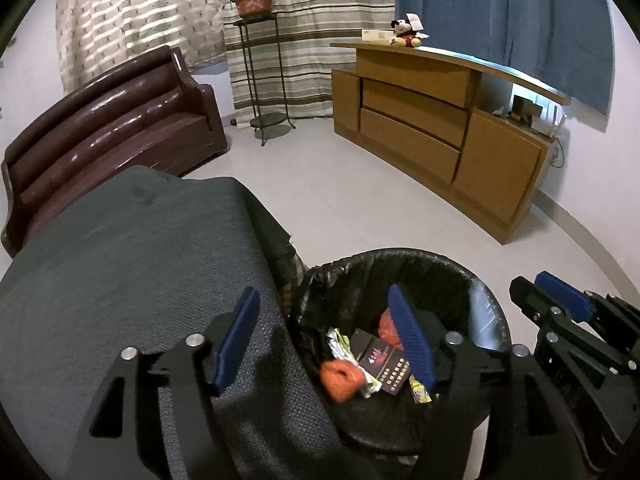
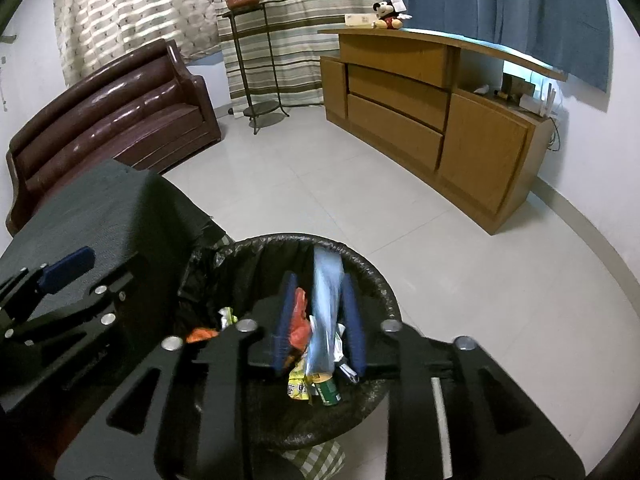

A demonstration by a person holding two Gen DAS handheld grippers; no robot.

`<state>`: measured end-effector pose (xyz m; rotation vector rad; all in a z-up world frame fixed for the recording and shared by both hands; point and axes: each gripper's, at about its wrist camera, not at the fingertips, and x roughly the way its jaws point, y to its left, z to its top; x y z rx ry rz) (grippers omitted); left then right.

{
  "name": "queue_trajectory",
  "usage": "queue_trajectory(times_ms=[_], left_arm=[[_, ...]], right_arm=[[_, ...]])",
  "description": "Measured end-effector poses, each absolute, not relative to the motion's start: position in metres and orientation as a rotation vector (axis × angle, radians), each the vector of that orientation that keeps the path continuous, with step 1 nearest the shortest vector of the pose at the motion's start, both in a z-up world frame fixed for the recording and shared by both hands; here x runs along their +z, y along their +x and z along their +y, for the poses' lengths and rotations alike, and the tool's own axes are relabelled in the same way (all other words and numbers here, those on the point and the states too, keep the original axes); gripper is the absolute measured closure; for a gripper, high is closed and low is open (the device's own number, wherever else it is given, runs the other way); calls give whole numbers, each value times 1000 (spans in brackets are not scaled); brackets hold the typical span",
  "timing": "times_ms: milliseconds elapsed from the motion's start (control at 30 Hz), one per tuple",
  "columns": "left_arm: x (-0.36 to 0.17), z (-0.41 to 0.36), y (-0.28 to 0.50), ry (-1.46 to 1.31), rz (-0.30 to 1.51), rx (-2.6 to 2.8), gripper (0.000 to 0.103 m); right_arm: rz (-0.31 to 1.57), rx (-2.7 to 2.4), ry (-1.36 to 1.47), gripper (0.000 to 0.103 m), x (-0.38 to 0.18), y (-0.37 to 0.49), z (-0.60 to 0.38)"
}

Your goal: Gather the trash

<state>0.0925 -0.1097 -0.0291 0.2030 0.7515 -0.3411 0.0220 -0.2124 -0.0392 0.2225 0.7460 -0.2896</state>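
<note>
A round bin with a black liner [image 1: 486, 304] [image 2: 372, 276] stands on the floor beside a grey-covered table. It holds wrappers, a dark card [image 1: 380, 364], an orange lump [image 1: 340, 378], a green can [image 2: 326, 390] and yellow packets. My left gripper [image 1: 326, 344] is open and empty over the bin's left rim and the table edge. My right gripper [image 2: 318, 320] hangs over the bin with its jaws part open; a blurred light-blue wrapper [image 2: 326, 304] is between the fingers, seemingly loose. The right gripper also shows in the left wrist view [image 1: 560, 300].
The grey cloth-covered table [image 1: 132, 264] [image 2: 96, 208] is at the left, touching the bin. A brown sofa [image 1: 112, 120], a plant stand [image 1: 264, 72] and a wooden cabinet [image 1: 432, 128] stand farther off on a pale tiled floor.
</note>
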Motion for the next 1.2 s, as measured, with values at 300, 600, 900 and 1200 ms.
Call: queue_trajectory(times_ms=[300, 600, 900, 1200], left_arm=[[-30, -114, 92, 208, 754, -345, 33], [-29, -113, 92, 200, 754, -344, 33], [-25, -112, 89, 186, 745, -338, 32], [-18, -98, 82, 170, 727, -335, 31]], right_arm=[[735, -310, 232, 69, -41, 21, -212], [726, -322, 234, 58, -40, 16, -211], [713, -340, 221, 52, -31, 6, -209], [702, -343, 193, 47, -19, -1, -199]])
